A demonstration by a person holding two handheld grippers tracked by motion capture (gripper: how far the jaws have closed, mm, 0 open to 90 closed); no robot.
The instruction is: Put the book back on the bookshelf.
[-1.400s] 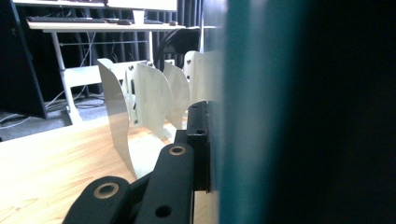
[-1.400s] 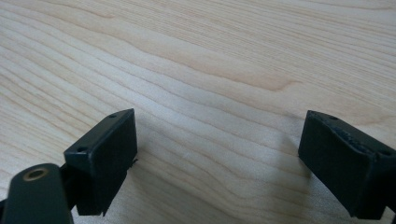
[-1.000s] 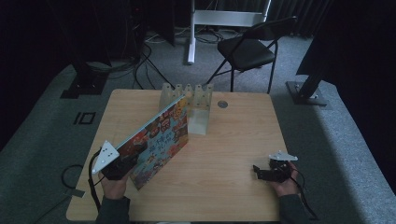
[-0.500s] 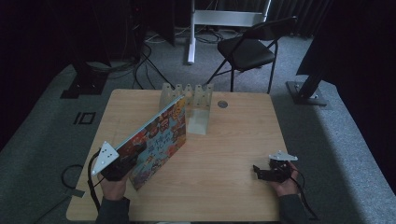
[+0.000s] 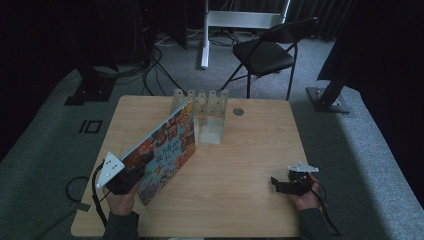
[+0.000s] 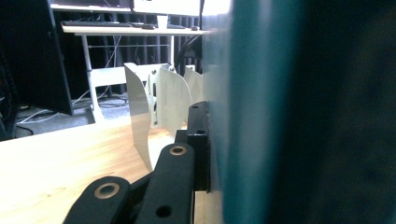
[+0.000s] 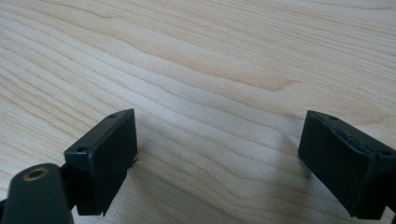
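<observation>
Nearest the person, at about seven o'clock on the table (image 5: 240, 210), the left gripper (image 5: 131, 180) sits in the left hand (image 5: 120, 197), its jaws clamped on the lower near corner of a picture book (image 5: 162, 150). In the left gripper view one black jaw lies flat against the book (image 6: 299, 112), whose teal face rises close at the right. The book stands tilted on its long edge, colourful cover turned toward the table's middle, running from the gripper up toward twelve o'clock; its far upper corner reaches just beside the white rack (image 5: 202, 112). At about four o'clock the right gripper (image 5: 280, 185) rests low at the table in the right hand (image 5: 305, 195), well apart from the book. The right gripper view shows its jaws spread wide with nothing between them, bare wood grain (image 7: 210, 70) beneath. Farther off, at twelve o'clock, the rack stands with its row of upright white dividers (image 6: 159, 112); a small round grey disc (image 5: 238, 112) lies just beside it toward one o'clock. Beyond the table, on grey carpet, a black folding chair (image 5: 267, 52) stands at one o'clock, cables (image 5: 150, 65) trailing at eleven.
</observation>
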